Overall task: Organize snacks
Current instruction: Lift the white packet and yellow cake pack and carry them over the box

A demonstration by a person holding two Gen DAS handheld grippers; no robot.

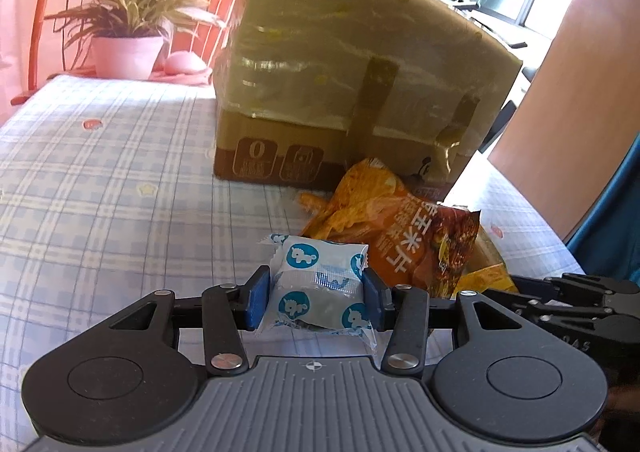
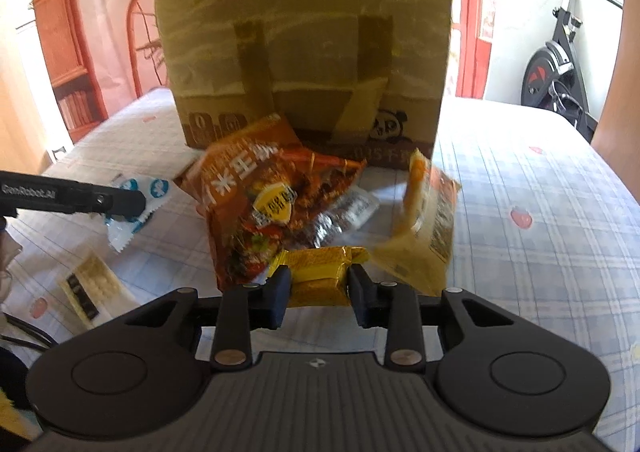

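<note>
A small puffy white packet (image 1: 320, 288) with blue unicorn dots sits squeezed between the two blue pads of the left gripper (image 1: 318, 302). Its plastic is shiny and crinkly, with zigzag ends. A little yellow packet (image 2: 320, 278), shaped like a soft brick in shiny foil, is pinched between the dark pads of the right gripper (image 2: 320, 294). Both packets are just in front of the big cardboard box (image 1: 360, 91), which stands on the table. The box is brown and tall, with shiny clear tape wrapped around it, dark strips running down its front and a panda picture near the bottom. Leaning near the foot of the box is a big orange snack bag (image 2: 256, 195), crumpled and glossy, with large white letters. Just beside it on the right is a smaller orange bag (image 2: 430, 219) standing on its edge, and a clear wrapper (image 2: 344, 215) lies between the two. The tablecloth (image 1: 100, 191) under the box is soft-looking, with pale blue and white checks and tiny red shapes. Behind the box, off to the left, a leafy plant grows in a round pink pot (image 1: 126, 55).
</note>
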